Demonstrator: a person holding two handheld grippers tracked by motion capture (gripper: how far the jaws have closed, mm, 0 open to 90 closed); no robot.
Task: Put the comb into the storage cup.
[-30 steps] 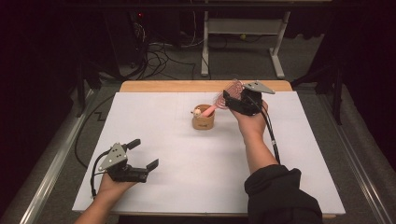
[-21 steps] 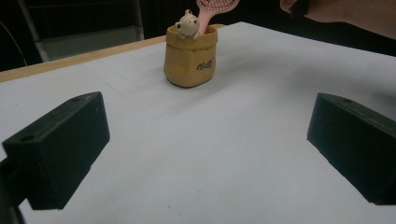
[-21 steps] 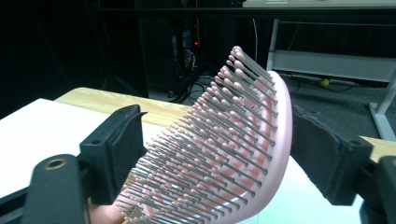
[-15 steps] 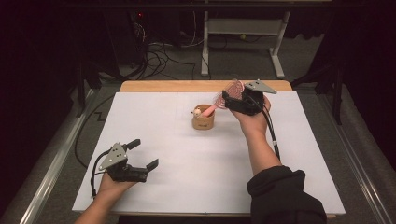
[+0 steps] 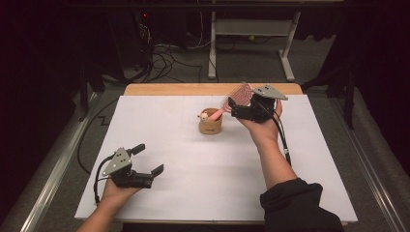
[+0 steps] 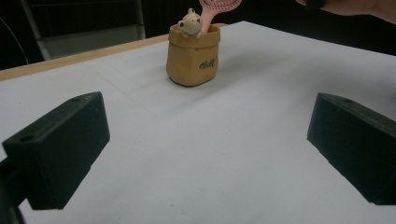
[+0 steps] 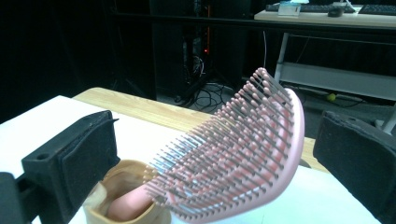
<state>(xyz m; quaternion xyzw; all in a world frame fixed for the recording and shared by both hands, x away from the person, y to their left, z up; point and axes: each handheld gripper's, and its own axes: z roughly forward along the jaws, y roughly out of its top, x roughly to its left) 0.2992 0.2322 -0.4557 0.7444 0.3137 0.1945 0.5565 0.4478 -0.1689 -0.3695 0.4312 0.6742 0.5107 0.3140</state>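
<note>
A small tan bag-shaped pot [image 5: 211, 124] stands on the white sheet past the middle of the table, with a little bear figure [image 5: 205, 116] at its rim. A pink hairbrush [image 5: 237, 94] leans out of it to the right, handle down in the pot [image 7: 123, 196]. My right gripper [image 5: 236, 107] hangs around the brush head [image 7: 243, 154]. Its jaws have just been opening and now stand open, with a gap on each side of the brush. My left gripper [image 5: 147, 159] rests open and empty near the front left, facing the pot [image 6: 193, 58].
The white sheet [image 5: 193, 174] covers the table, with a strip of bare wood [image 5: 174, 89] along the far edge. Metal rails [image 5: 48, 179] run down both sides. Beyond the table are desk legs [image 5: 212, 53] and cables on the floor.
The right gripper's jaws have spread apart from the brush head. The brush stays leaning in the pot. The left hand has not moved.
</note>
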